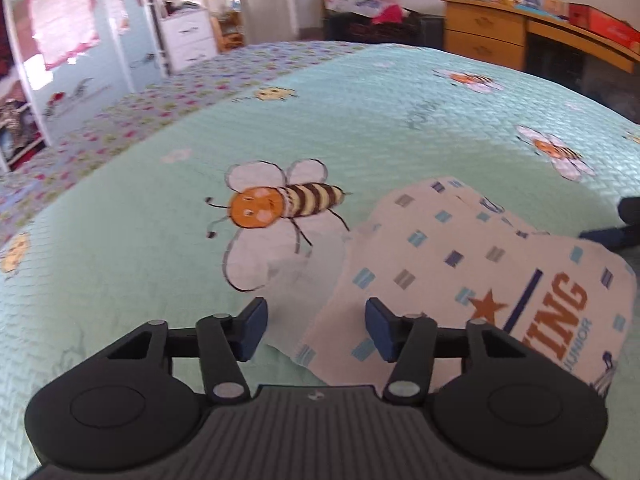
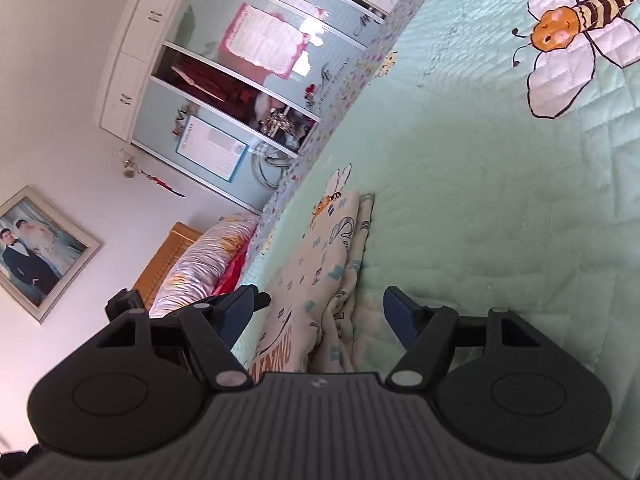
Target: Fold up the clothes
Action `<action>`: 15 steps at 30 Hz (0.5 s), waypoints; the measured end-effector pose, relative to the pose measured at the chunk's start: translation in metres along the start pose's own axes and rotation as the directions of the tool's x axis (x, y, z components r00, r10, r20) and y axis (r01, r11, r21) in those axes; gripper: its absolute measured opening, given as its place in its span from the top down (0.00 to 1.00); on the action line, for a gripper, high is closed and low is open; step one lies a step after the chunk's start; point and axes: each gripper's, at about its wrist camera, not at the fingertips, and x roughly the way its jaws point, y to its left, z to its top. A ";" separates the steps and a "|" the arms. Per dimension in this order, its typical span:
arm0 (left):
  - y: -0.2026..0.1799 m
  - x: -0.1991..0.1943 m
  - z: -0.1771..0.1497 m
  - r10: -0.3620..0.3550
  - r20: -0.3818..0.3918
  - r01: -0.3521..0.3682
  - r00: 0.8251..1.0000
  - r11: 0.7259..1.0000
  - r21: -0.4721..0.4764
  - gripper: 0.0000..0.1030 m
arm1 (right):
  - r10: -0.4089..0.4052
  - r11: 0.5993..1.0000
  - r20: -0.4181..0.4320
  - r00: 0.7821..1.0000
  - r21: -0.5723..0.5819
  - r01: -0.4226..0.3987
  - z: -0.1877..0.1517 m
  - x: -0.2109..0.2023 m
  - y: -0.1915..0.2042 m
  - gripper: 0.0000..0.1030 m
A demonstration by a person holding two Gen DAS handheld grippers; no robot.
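A cream child's garment (image 1: 460, 272) with small blue squares, an orange star and orange lettering lies partly folded on the mint bee-print bedspread (image 1: 360, 112). My left gripper (image 1: 316, 328) hovers over the garment's near left edge. Its blue pads (image 1: 252, 328) stand apart and do not press the cloth. In the right wrist view, which is rolled sideways, the same garment (image 2: 320, 256) lies bunched in layers. It runs between the wide-apart fingers of my right gripper (image 2: 320, 316) without touching either pad.
A large bee motif (image 1: 276, 204) is stitched beside the garment. A wooden desk (image 1: 500, 32) and white drawers (image 1: 188, 38) stand beyond the bed. A dark shape (image 1: 628, 216) sits at the garment's far right. A pillow (image 2: 208, 264) and wardrobe (image 2: 240, 80) flank the bed.
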 end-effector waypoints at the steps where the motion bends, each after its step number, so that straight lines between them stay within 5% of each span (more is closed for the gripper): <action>1: 0.003 0.003 0.000 -0.022 -0.003 0.022 1.000 1.000 -0.002 0.53 | 0.001 1.000 -0.008 1.000 -0.011 -0.001 0.000 0.002 0.001 0.29; 6: 0.022 0.014 0.004 -0.110 0.001 0.110 0.994 0.991 -0.075 0.60 | -0.003 0.999 -0.014 1.000 -0.036 0.002 -0.001 0.008 0.002 0.30; 10: 0.021 0.017 0.006 -0.116 -0.021 0.116 0.993 0.993 -0.026 0.60 | 0.001 0.999 -0.011 1.000 -0.033 -0.002 -0.002 0.008 0.001 0.30; 15: 0.021 0.018 0.006 -0.142 -0.051 0.142 0.988 0.990 -0.001 0.82 | 0.003 0.999 -0.007 1.000 -0.035 -0.004 -0.003 0.008 -0.001 0.30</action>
